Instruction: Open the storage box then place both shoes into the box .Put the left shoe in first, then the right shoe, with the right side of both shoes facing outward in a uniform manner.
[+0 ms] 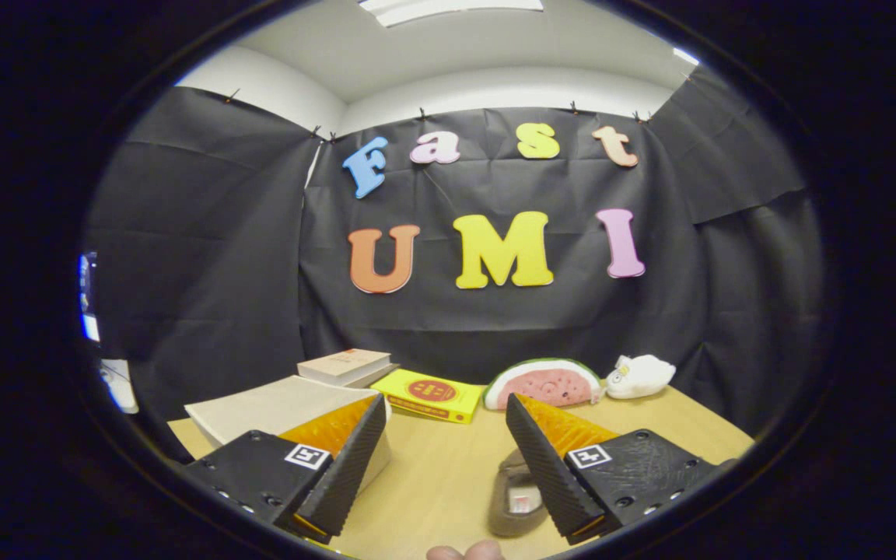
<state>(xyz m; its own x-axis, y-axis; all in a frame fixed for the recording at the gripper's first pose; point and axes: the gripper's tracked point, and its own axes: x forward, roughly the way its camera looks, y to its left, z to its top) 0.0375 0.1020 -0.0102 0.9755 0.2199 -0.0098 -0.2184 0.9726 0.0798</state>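
Observation:
My gripper (445,411) stands open above the wooden table (448,467), with nothing between its fingers. A grey-brown shoe (516,498) lies on the table low down, partly hidden behind the right finger (549,459). Behind the left finger (351,455) sits a beige box (273,408) with its lid shut; the finger covers its near right corner. A fingertip of a person's hand (463,552) shows at the very bottom between the fingers.
Beyond the fingers lie a thick book (345,365), a flat yellow box (428,395), a watermelon-slice plush (545,383) and a small white plush (641,376) along the table's far side. Black cloth walls close the booth behind them.

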